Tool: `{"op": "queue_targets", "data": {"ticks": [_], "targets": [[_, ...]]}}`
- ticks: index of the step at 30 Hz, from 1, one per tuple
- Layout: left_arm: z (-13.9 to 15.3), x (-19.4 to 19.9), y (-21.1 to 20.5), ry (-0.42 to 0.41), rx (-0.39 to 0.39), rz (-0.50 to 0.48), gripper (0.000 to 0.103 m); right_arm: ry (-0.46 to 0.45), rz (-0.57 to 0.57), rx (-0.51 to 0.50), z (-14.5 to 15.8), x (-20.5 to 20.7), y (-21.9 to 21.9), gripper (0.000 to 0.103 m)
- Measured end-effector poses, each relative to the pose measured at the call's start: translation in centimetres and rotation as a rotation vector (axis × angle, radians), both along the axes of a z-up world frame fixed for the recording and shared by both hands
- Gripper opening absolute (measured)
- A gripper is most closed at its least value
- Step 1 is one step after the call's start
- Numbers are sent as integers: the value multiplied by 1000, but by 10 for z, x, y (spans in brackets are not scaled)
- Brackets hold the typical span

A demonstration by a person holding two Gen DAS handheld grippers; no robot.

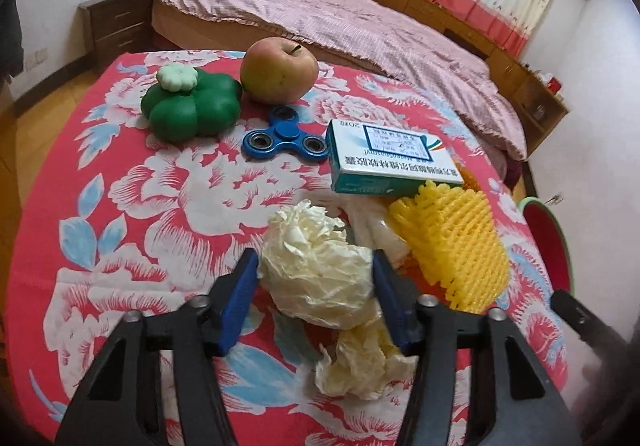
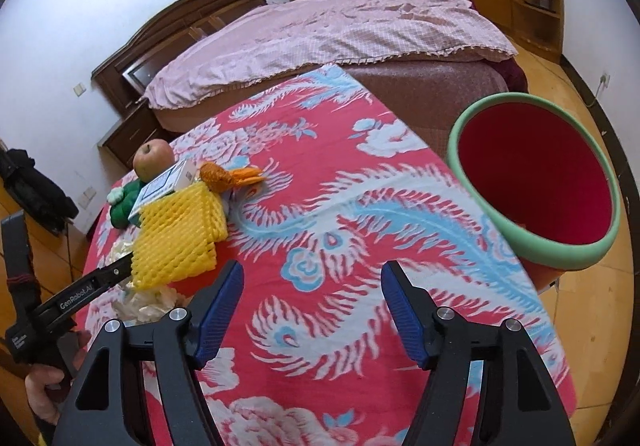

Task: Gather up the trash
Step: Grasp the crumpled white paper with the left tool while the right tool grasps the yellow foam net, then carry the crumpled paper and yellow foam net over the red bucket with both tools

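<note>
Now, near to far, you have:
Left gripper [image 1: 316, 282]: your jaws bracket the crumpled paper wad [image 1: 320, 266], pads at its sides.
Right gripper [image 2: 312, 294]: released, hanging over the floral tablecloth [image 2: 320, 165].
Yellow foam net [image 1: 452, 246]: just right of the wad.
Bin [image 2: 536, 181]: at the table's right edge.

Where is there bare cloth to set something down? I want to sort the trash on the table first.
Free: the stretch of floral cloth between the yellow foam net and the red bin, under the open right tool. Also left of the crumpled tissue, below the green toy. Crowded: around the medicine box and fidget spinner.
</note>
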State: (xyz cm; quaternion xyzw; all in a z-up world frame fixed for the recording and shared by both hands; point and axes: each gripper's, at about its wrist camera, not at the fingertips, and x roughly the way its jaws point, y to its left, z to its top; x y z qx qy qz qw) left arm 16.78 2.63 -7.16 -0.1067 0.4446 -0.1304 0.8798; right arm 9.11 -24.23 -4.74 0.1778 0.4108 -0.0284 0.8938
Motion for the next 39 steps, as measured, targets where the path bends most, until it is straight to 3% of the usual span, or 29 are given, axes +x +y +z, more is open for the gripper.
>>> {"op": "queue_targets", "data": {"ticks": [4,11,26,27,29,31,35,39], "targets": [[4,-2,14,-21,-23,9,51,-1,-20,-20,-1,5,13,84],[15,-7,36,-85,14,40,51,-30,-4,-37,2,17,40,85],[15,-17,48,-75,-13,59,51,52,142,27,-16,58,82,84],[15,-18,48,-75,-15,62,51,57,145,29,-18,59,82,80],[17,-21,49,-79,-13,76,51,80,149,28,-22,61,83,49],[18,-24,50,-83,-9,89,51,98,160,48,-25,62,82,42],[21,-27,49,-81,-7,108,51,91,189,63,-25,58,79,15],[26,-31,46,-89,-3,122,51,58,213,79,-18,51,74,7]]}}
